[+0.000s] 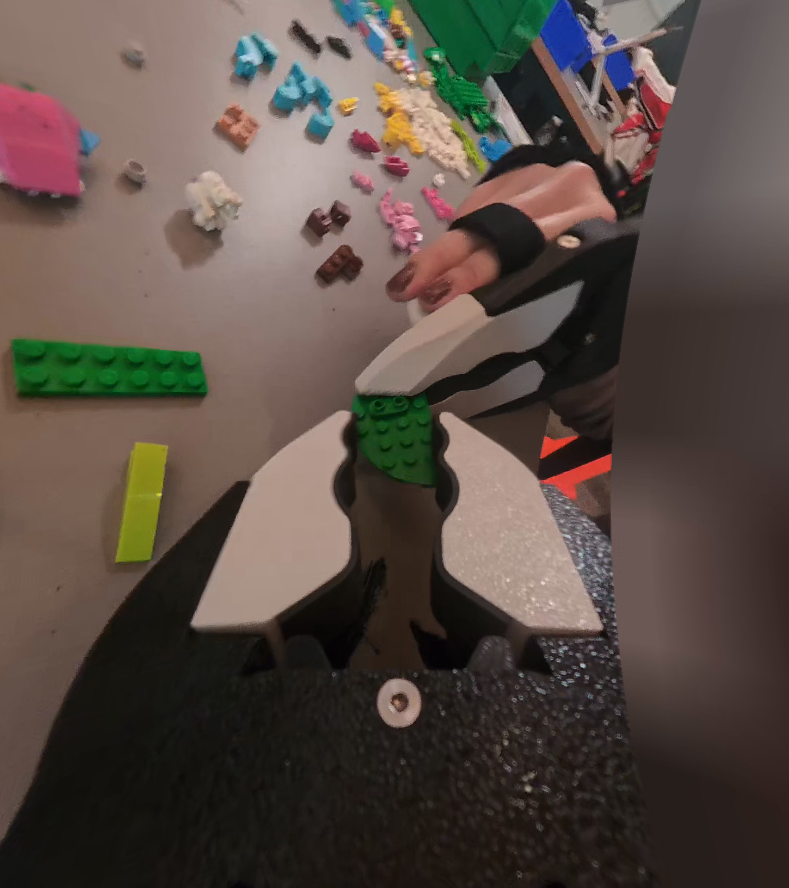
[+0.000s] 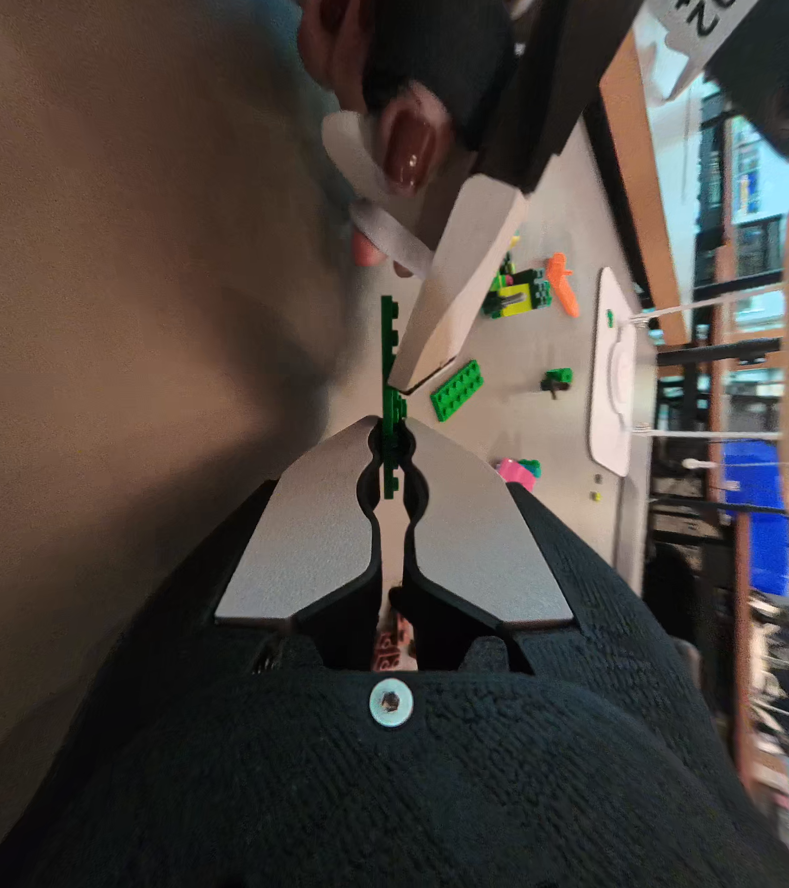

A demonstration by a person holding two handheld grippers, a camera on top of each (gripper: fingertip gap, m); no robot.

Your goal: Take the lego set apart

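A green rounded lego plate (image 1: 397, 447) is held up above the grey table (image 1: 248, 298) between both grippers. My left gripper (image 1: 395, 423) is shut on its two side edges, studs facing the camera. A small dark green piece (image 1: 385, 406) sits on the plate's far end. My right gripper (image 1: 385, 384) comes in from the right and pinches that far end. In the right wrist view the plate (image 2: 388, 336) shows edge-on, and my right gripper (image 2: 391, 425) is shut on it. The left gripper's grey finger (image 2: 450, 298) reaches down to the plate from above.
On the table lie a long green plate (image 1: 109, 367), a lime tile (image 1: 142, 502), a pink roof piece (image 1: 22, 134), brown bricks (image 1: 339, 263) and several sorted heaps of coloured pieces farther back. The right wrist view shows a green plate (image 2: 457, 390), an orange piece (image 2: 563, 283) and a white tray (image 2: 613, 375).
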